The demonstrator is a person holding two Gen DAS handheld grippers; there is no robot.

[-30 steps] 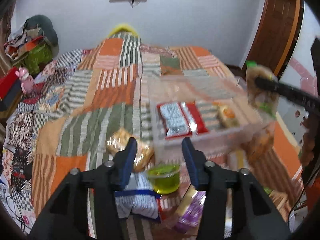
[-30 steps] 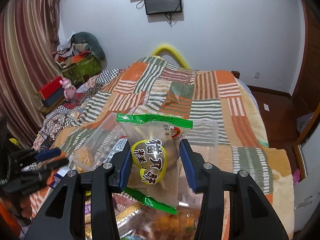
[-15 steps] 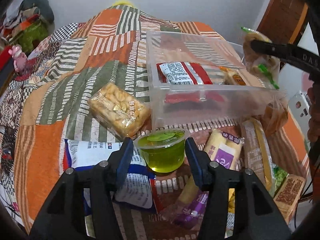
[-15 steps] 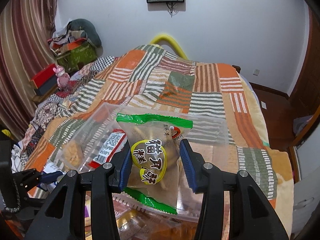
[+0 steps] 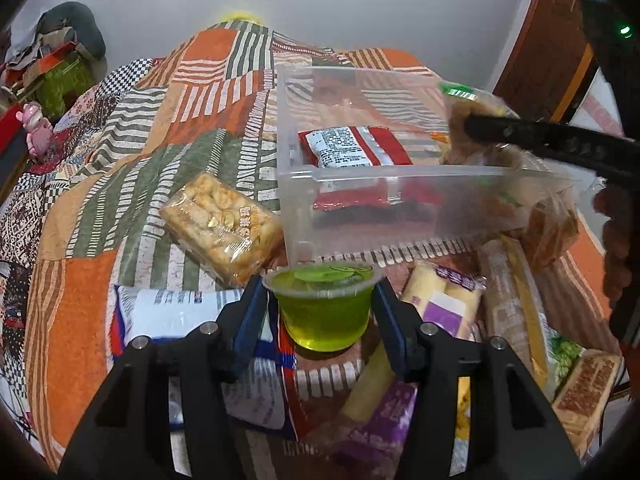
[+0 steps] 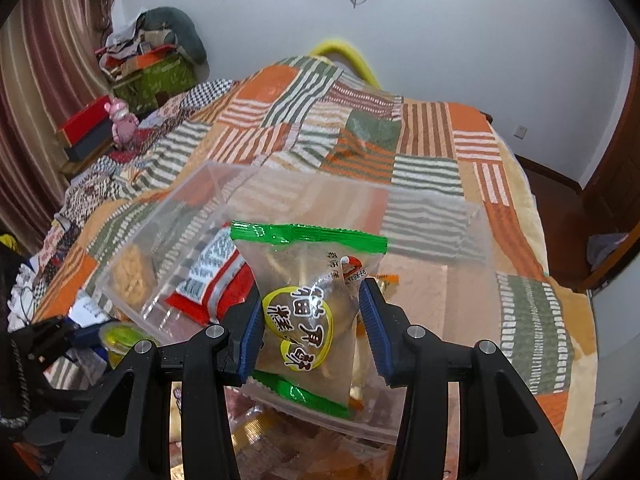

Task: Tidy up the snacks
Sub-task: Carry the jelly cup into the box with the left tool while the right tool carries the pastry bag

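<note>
Green jelly cup (image 5: 325, 306) sits between the spread left hand-held gripper (image 5: 320, 312); right hand-held gripper (image 6: 310, 326) pinches a snack bag (image 6: 306, 312) over the bin (image 6: 168, 240), which next needs releasing.

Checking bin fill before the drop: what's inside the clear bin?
A red snack packet lies flat in the clear bin, with an orange-tipped wrapper further in. The held green-edged packet covers the floor behind it.

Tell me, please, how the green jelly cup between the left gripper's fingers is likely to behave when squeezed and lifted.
The jelly cup looks thin-walled and clear, so a hard squeeze would probably dent it. Its sides taper downward, so it may slip unless the left gripper catches under the rim. It sits on loose packets, so it could tip if nudged.
</note>
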